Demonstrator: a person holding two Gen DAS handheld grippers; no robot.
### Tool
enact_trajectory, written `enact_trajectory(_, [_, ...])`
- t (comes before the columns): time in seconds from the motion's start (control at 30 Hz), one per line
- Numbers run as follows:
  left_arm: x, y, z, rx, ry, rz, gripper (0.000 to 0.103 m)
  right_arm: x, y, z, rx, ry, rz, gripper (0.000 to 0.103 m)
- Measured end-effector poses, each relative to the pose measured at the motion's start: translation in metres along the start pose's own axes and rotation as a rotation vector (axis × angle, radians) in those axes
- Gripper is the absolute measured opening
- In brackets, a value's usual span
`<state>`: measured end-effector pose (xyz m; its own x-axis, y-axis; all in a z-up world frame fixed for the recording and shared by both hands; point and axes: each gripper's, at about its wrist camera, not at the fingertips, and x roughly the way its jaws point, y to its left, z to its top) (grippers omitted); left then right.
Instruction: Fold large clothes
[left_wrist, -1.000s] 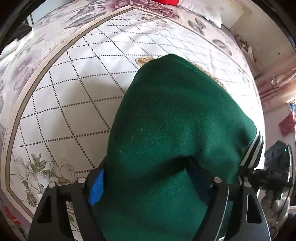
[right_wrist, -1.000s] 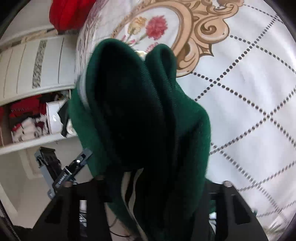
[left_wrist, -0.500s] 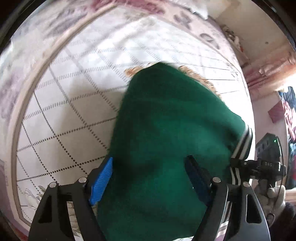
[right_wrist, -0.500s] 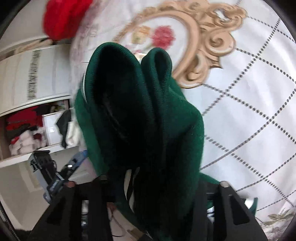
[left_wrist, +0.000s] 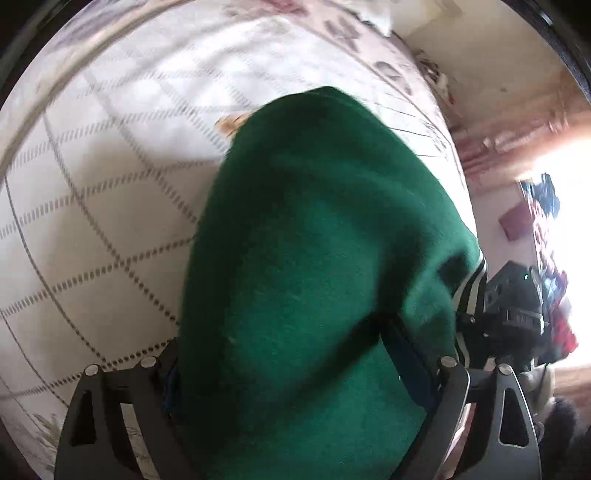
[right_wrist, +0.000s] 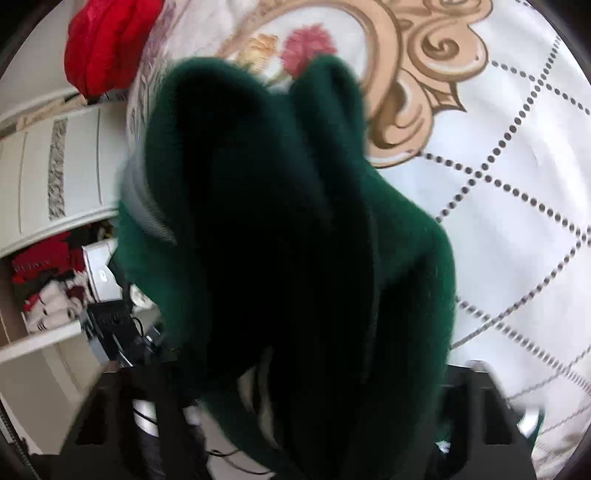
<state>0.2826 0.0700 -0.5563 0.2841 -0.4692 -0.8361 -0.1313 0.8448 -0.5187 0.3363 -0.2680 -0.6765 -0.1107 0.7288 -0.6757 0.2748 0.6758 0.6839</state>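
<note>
Left wrist view: left gripper (left_wrist: 295, 391), black two-finger frame with blue pads, jaws set wide and lately opening further, a thick bundle of dark green fleecy garment (left_wrist: 317, 258) filling the gap between them; whether the pads still press on the cloth cannot be told, the left pad being nearly buried in fabric; garment rises from the jaws in a rounded heap over the bedspread (left_wrist: 110, 184), white quilted cloth with dotted diamond lines; striped white-and-dark ribbed hem (left_wrist: 471, 291) shows at the garment's right edge; beyond it, right gripper (left_wrist: 517, 314), dark body only, fingertips hidden behind the cloth.

Right wrist view: right gripper (right_wrist: 295, 398), black fingers blurred, jaws part-way apart and lately closing, folded green layers standing between them and hiding the pads, so contact cannot be told; garment stands in two upright folds; behind it, the bedspread's gold scroll medallion with red flower (right_wrist: 417, 74); red cloth (right_wrist: 107, 44) at upper left; white cabinet with open shelf of clothes (right_wrist: 51, 236) at left.
</note>
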Motion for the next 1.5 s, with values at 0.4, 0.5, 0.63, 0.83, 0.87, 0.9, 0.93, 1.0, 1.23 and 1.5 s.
enact_trajectory(0.4, [-0.038, -0.051, 0.065, 0.039, -0.024, -0.018, 0.089, -0.067, 0.045, 0.009, 0.063, -0.097, 0.033, 0.051])
enact_trajectory(0.5, [-0.034, -0.068, 0.104, 0.033, -0.056, -0.012, 0.089, -0.080, 0.066, 0.038, 0.053, -0.099, 0.045, 0.051])
enact_trajectory(0.63, [-0.015, -0.080, 0.160, 0.005, -0.097, -0.012, 0.089, -0.102, 0.089, 0.099, 0.040, -0.101, 0.046, 0.051])
enact_trajectory(0.83, [0.028, -0.067, 0.251, -0.049, -0.127, -0.022, 0.089, -0.112, 0.119, 0.220, 0.001, -0.086, 0.016, 0.051])
enact_trajectory(0.87, [0.044, -0.064, 0.269, -0.055, -0.126, -0.021, 0.089, -0.110, 0.121, 0.240, 0.000, -0.083, 0.010, 0.051])
enact_trajectory(0.9, [0.052, -0.063, 0.279, -0.057, -0.125, -0.021, 0.089, -0.107, 0.125, 0.262, -0.010, -0.078, -0.002, 0.051])
enact_trajectory(0.93, [0.068, -0.058, 0.294, -0.062, -0.121, -0.017, 0.089, -0.104, 0.126, 0.288, -0.019, -0.071, -0.014, 0.051])
enact_trajectory(1.0, [0.089, -0.052, 0.313, -0.075, -0.108, -0.012, 0.088, -0.094, 0.129, 0.328, -0.030, -0.060, -0.034, 0.051])
enact_trajectory(1.23, [0.129, -0.034, 0.353, -0.058, -0.042, 0.054, 0.088, -0.073, 0.108, 0.401, -0.027, -0.037, -0.106, 0.053])
enact_trajectory(1.5, [0.076, -0.064, 0.335, 0.041, -0.095, 0.326, 0.089, -0.107, 0.152, 0.346, -0.183, -0.198, -0.495, 0.079])
